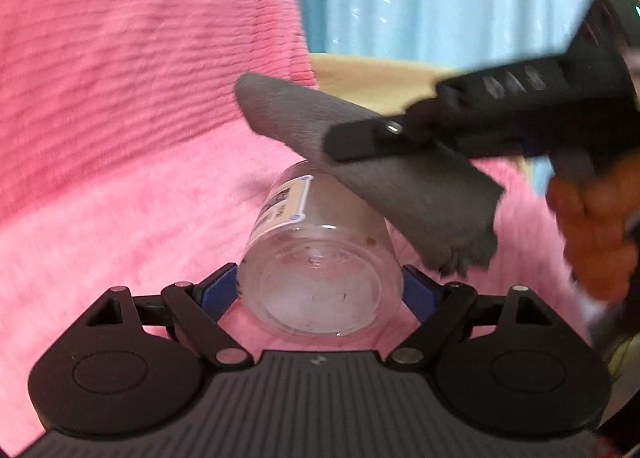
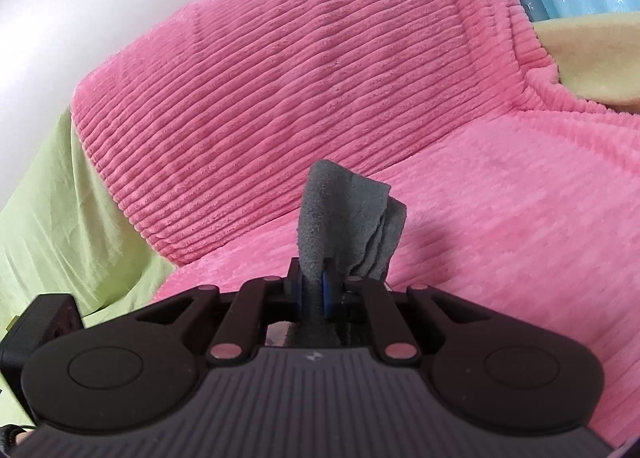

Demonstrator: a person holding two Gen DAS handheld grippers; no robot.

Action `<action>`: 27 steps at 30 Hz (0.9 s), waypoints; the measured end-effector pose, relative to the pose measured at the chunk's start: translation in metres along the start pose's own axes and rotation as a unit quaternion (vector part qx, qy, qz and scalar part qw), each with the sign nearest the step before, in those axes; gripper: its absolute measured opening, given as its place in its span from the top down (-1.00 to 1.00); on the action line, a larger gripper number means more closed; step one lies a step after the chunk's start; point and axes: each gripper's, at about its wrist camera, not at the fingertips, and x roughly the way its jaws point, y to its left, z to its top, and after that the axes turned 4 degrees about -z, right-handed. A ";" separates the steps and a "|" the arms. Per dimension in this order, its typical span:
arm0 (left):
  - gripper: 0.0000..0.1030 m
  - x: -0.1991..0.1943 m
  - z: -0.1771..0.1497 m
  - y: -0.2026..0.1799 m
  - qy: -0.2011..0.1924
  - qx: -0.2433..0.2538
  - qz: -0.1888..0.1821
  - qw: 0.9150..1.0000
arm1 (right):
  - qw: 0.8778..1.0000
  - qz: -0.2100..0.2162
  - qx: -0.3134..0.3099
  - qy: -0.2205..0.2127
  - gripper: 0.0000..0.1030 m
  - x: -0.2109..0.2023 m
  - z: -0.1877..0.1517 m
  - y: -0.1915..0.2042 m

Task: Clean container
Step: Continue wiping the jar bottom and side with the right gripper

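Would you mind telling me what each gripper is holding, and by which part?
Left gripper clamps the clear jar by its sides near the base; right gripper pinches the grey cloth at one bunched end.

Grey cloth [image 1: 368, 161], clear container [image 1: 320, 258], pink ribbed blanket [image 2: 320, 57].

blurred: right tongs [image 1: 340, 145] and grey cloth [image 1: 400, 177] | hidden: far mouth of the container [image 1: 320, 258], behind its own base | cut off: hand [image 1: 596, 225] at right edge | unreadable: container label [image 1: 286, 201]

Clear plastic container [image 1: 320, 258]: labelled, lying sideways, base toward camera, interior specked with residue. Grey cloth [image 1: 372, 173]: folded, draped across its upper side.
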 end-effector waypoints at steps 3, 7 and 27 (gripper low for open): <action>-0.66 0.000 0.001 -0.001 0.000 0.010 0.003 1.000 | 1.000 0.002 -0.001 0.002 0.86 -0.002 0.001 0.001; -0.66 0.004 -0.003 -0.034 0.016 0.157 0.064 0.985 | 0.998 0.046 -0.024 0.027 0.85 -0.003 -0.002 0.015; -0.66 0.003 -0.009 -0.055 0.013 0.192 0.073 0.979 | 1.000 -0.010 -0.022 0.002 0.88 -0.003 0.005 0.003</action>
